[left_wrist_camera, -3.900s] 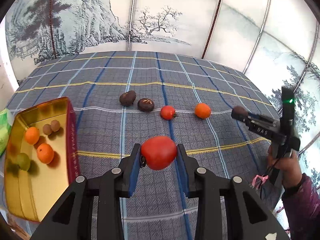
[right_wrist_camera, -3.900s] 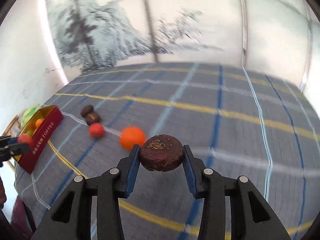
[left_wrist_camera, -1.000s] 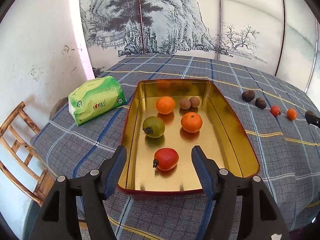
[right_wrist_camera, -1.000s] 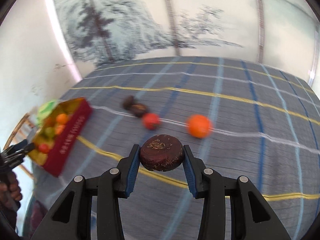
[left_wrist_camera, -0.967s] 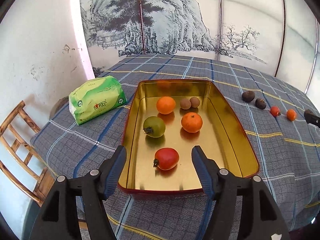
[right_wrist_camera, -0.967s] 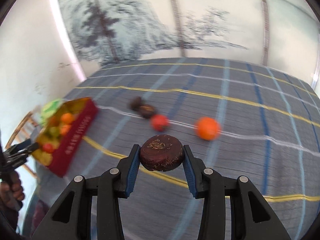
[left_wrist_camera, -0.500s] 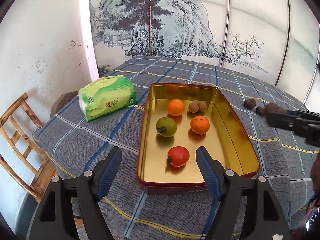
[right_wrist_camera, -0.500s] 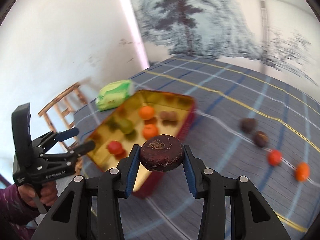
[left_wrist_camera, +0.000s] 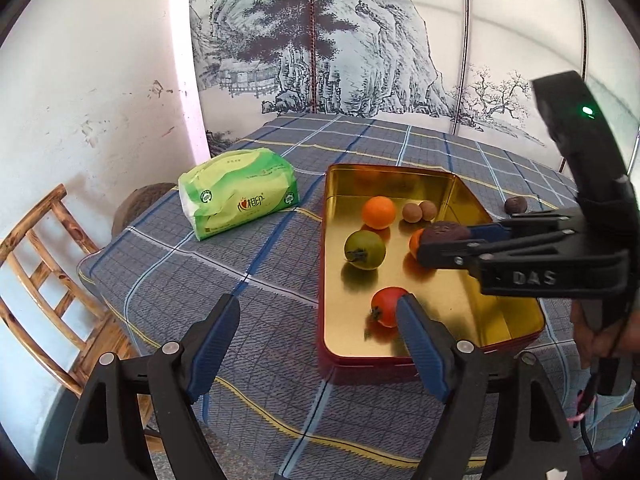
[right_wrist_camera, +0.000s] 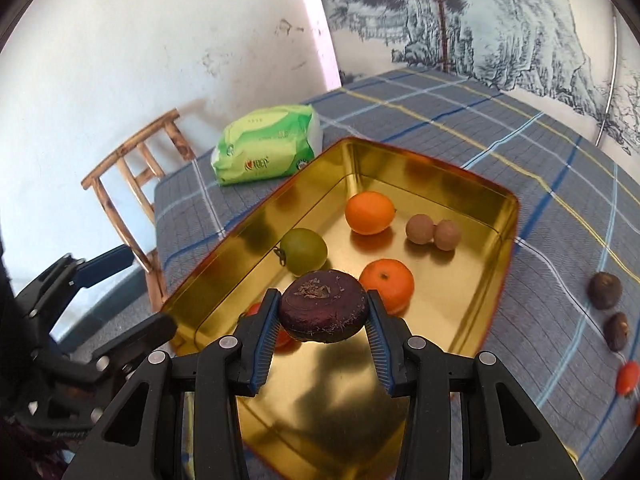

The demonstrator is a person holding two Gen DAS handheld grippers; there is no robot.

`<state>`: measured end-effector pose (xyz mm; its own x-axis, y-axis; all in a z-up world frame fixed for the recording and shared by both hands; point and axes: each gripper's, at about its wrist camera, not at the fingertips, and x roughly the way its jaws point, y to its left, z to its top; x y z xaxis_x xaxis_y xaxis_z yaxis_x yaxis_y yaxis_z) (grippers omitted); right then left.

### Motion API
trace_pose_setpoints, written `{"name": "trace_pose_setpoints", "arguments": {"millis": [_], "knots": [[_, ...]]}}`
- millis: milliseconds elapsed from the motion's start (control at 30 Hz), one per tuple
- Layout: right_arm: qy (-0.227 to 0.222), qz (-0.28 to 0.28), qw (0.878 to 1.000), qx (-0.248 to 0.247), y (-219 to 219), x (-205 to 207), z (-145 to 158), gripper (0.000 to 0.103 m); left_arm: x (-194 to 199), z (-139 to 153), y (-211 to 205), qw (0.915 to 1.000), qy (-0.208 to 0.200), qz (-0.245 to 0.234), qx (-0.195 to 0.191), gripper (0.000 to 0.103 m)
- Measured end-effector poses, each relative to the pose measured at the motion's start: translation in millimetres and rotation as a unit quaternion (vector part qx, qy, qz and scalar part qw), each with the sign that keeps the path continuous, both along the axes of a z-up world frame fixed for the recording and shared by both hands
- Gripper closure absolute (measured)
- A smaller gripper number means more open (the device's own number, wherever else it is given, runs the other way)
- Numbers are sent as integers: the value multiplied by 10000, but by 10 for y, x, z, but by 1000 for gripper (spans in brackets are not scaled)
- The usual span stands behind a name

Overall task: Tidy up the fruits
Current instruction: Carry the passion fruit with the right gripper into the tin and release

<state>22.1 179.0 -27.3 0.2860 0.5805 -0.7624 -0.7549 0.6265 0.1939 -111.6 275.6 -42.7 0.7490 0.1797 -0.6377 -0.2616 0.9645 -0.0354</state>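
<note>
Resting between right claw [right_wrist_camera: 323, 330] pads: dark fruit [right_wrist_camera: 323, 307]

Left wrist view: fisheye lens set behind the left claw [left_wrist_camera: 318, 334], looking forward and steeply down along its two fingers, which frame the lower edge. It faces the near short end of the gold tin [left_wrist_camera: 436, 354] on the plaid-clothed counter [left_wrist_camera: 248, 264], close by, with the painted screen [left_wrist_camera: 360, 40] behind.

Right wrist view: fisheye lens set behind the right claw [right_wrist_camera: 322, 330], looking forward and down, directly above the tin's near corner and very close to it.

Shared ground: both views take in the tin [right_wrist_camera: 506, 248], the green tissue pack [left_wrist_camera: 238, 192] [right_wrist_camera: 266, 146], the wooden chair [left_wrist_camera: 44, 264] [right_wrist_camera: 136, 184] and the white wall. Each view also shows the other claw.
</note>
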Motion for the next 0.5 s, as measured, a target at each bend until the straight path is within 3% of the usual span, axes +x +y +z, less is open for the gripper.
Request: {"name": "trace_pose_setpoints", "arguments": {"millis": [500], "knots": [[52,133,9994,-313,335,165,-156,60,13,-113,166,9997,93,83,-186,25]]}}
